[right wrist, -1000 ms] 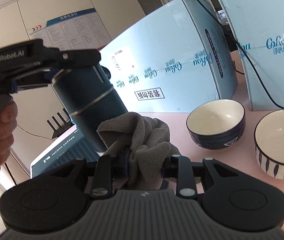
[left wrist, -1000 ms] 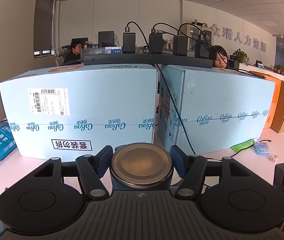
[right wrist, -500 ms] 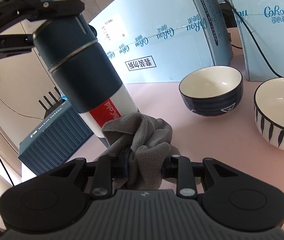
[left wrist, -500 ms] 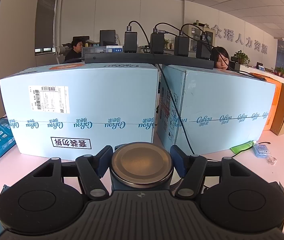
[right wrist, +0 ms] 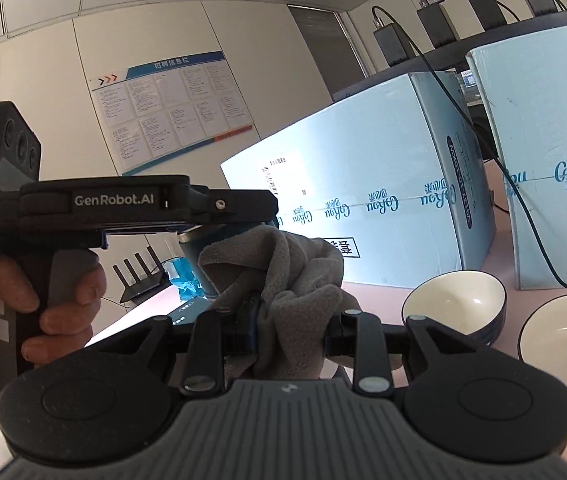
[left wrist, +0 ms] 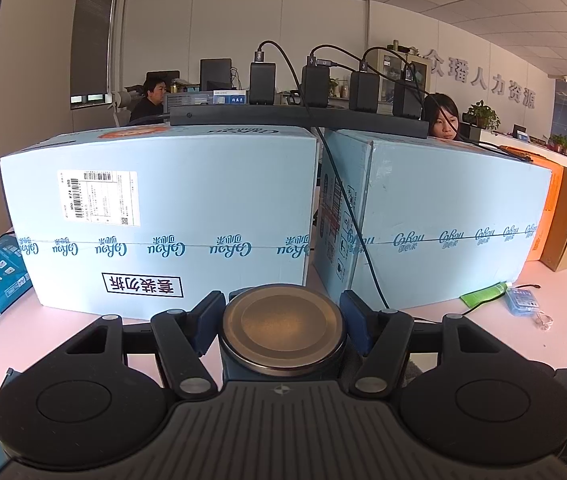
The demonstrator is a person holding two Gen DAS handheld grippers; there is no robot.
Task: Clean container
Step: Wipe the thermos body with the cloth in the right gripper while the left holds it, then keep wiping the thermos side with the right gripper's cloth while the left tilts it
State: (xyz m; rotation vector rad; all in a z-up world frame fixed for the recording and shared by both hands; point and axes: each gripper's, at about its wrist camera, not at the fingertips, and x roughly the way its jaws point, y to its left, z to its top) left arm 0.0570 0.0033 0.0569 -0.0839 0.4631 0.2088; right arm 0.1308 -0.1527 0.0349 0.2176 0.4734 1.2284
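- Left gripper, matte black plastic with blue pads, is clamped around a dark blue cylindrical metal flask with a round brushed-steel cap, above the pale pink worktop.
- Right gripper pinches a crumpled grey fleece cloth against the flask.
- Two glossy ceramic bowls sit to the right.

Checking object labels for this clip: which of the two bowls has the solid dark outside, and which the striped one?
The left bowl, nearer the grey cloth, is solid dark blue outside. The right bowl, at the frame edge, is white with dark vertical strokes.
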